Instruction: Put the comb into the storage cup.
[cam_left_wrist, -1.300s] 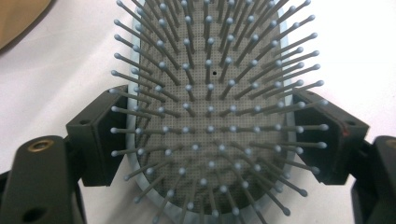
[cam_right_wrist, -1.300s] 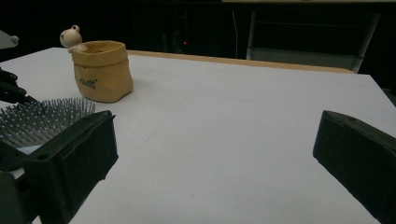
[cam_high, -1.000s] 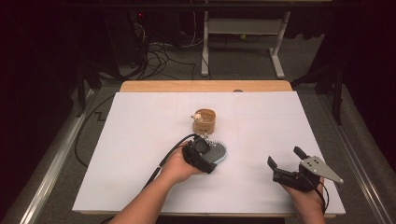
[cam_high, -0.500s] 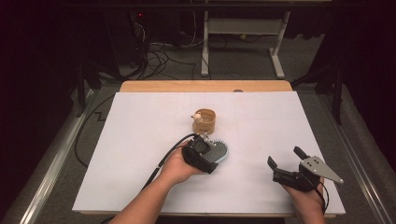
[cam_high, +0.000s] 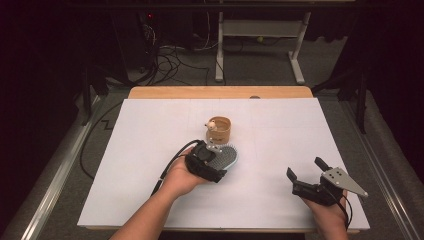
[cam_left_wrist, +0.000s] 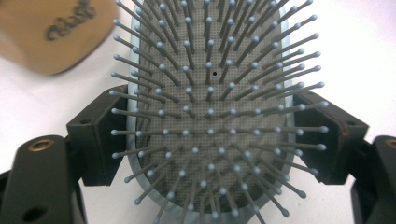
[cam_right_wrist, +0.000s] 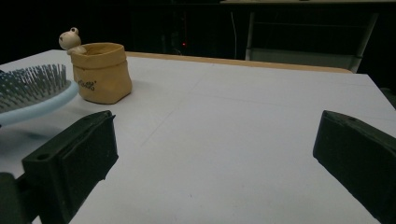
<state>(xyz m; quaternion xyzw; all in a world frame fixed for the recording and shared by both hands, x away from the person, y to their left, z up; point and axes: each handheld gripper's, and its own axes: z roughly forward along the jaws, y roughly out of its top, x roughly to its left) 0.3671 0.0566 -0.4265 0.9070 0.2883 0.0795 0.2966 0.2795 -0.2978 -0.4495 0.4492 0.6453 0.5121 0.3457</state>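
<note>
Hairbrush (cam_high: 226, 156) pinched across its head by the left gripper (cam_left_wrist: 210, 140), just off the table (cam_high: 280, 135) beside the pot (cam_high: 220, 129).
Bristles up, both jaws press the pale rim; its smooth edge could slip and tilt. Right gripper (cam_high: 306, 176) rests apart, jaws spread. The right gripper view shows the brush lifted; the left one shows the grip.

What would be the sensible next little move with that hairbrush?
Probably carry it toward the tan pot: the left gripper clamps the hairbrush by both edges, bristles up, its head raised off the table just beside that pot.
</note>
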